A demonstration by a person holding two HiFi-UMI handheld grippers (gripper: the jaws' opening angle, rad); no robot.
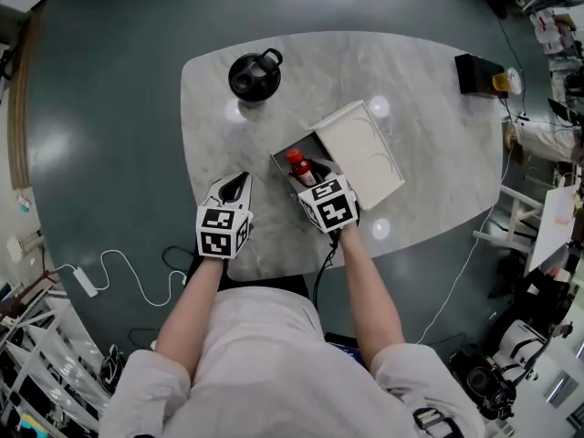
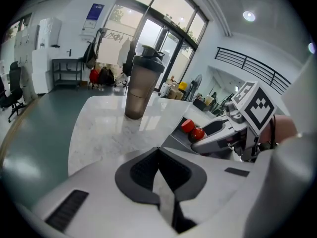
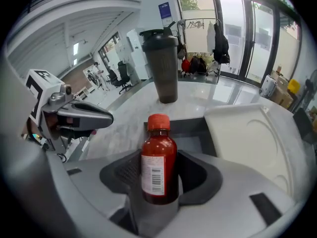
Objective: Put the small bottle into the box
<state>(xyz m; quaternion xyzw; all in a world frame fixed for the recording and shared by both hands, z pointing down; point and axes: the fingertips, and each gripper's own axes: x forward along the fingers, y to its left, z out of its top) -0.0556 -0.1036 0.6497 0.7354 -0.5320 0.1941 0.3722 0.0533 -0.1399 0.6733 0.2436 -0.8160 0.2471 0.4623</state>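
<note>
- The right tool [image 1: 308, 179] gripped the small bottle [image 3: 158, 165] upright at the open box [image 1: 308, 146] — it needed lowering to the bottom before release.
- The left tool [image 2: 158, 150] sat closed and empty — best kept clear.

The box [image 1: 304, 145] lies open upward, its white lid [image 1: 365, 153] folded out to the right and blocking that side. The left gripper [image 1: 239, 182] sits near the box's left wall, narrowing that approach, while the dark shaker [image 1: 254, 74] stands well apart across bare table [image 1: 429, 108].
</note>
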